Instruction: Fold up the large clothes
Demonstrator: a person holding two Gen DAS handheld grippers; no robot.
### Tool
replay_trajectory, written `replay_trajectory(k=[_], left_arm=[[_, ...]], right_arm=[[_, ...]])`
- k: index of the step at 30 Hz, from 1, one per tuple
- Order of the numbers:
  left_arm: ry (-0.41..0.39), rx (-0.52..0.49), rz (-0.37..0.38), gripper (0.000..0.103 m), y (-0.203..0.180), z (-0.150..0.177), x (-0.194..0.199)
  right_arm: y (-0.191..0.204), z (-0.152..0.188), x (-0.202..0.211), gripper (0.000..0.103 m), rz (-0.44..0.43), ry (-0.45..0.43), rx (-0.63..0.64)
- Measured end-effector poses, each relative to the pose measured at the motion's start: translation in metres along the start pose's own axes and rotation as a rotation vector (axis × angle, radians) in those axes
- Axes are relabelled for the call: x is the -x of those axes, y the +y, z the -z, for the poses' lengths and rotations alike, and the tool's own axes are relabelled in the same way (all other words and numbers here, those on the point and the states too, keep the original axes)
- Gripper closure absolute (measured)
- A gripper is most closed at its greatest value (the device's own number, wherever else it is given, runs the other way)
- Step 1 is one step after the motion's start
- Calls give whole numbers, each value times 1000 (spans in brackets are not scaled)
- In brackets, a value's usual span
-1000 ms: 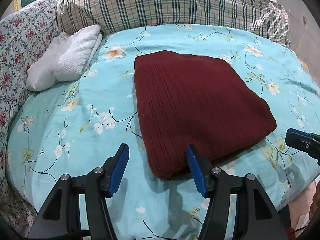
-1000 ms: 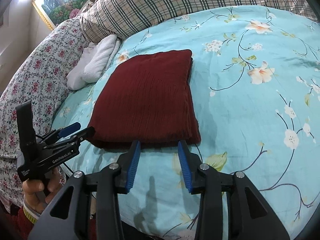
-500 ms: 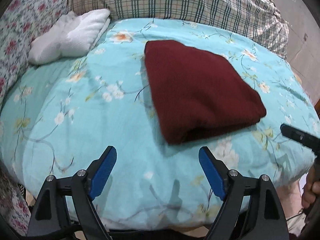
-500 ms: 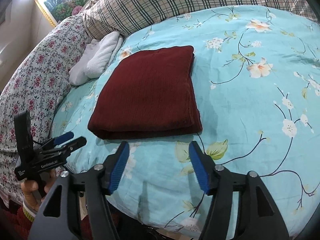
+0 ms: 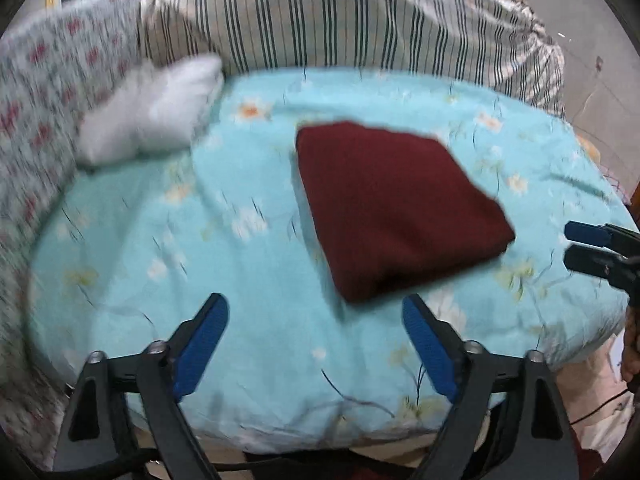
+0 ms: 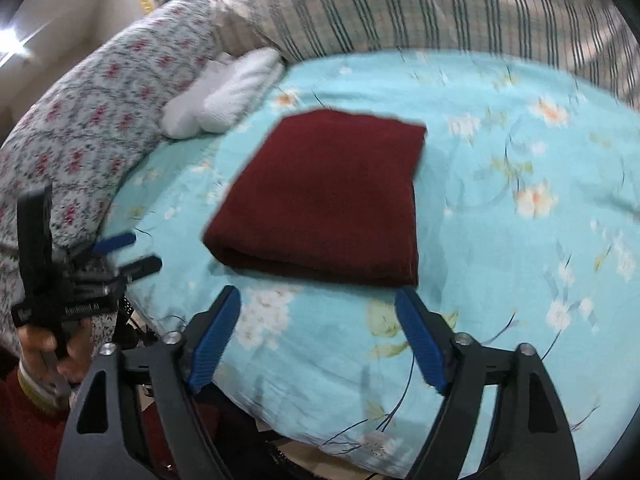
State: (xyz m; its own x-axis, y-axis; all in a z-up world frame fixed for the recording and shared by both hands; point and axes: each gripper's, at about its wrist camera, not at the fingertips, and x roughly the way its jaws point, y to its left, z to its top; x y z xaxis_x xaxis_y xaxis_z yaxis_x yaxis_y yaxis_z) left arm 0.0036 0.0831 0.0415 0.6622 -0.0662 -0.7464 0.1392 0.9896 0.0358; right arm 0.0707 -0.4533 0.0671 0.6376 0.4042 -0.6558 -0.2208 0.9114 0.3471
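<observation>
A dark red knitted garment (image 5: 396,208) lies folded into a neat rectangle on the turquoise floral bedsheet (image 5: 200,240); it also shows in the right wrist view (image 6: 332,196). My left gripper (image 5: 316,308) is open and empty, held back over the near edge of the bed, short of the garment's near corner. My right gripper (image 6: 318,300) is open and empty, just short of the garment's near folded edge. Each gripper shows in the other's view, the left one (image 6: 128,252) and the right one (image 5: 576,244). Both views are motion-blurred.
A folded white towel (image 5: 148,116) lies at the back left of the bed. A plaid quilt (image 5: 360,24) is heaped along the back and a red-flowered quilt (image 6: 92,120) along the left. The bed's near edge (image 5: 320,436) lies just under the grippers.
Both grippers have opened wide and pulled back from the folded garment toward the bed's near edge. The garment lies still.
</observation>
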Motion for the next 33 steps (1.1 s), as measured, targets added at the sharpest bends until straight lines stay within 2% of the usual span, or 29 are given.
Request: replay_trajectory(k=[2, 3, 6, 9, 16, 22, 33], left_arm=[[-36, -18, -38, 0, -2, -11, 13], [-41, -27, -61, 0, -4, -15, 15], [-29, -42, -115, 0, -6, -19, 7], [38, -38, -138, 1, -7, -16, -12], [108, -32, -192, 1, -6, -11, -40], [116, -31, -196, 1, -8, -15, -50], [91, -42, -186, 1, -15, -28, -50]], right_arm=[[5, -8, 15, 10, -4, -33, 24], [5, -10, 19, 0, -5, -41, 26], [3, -13, 21, 0, -3, -62, 16], [-2, -9, 6, 0, 3, -29, -5], [-14, 4, -26, 0, 1, 36, -55], [-21, 0, -43, 0, 12, 71, -70], [-14, -21, -45, 0, 5, 60, -21]])
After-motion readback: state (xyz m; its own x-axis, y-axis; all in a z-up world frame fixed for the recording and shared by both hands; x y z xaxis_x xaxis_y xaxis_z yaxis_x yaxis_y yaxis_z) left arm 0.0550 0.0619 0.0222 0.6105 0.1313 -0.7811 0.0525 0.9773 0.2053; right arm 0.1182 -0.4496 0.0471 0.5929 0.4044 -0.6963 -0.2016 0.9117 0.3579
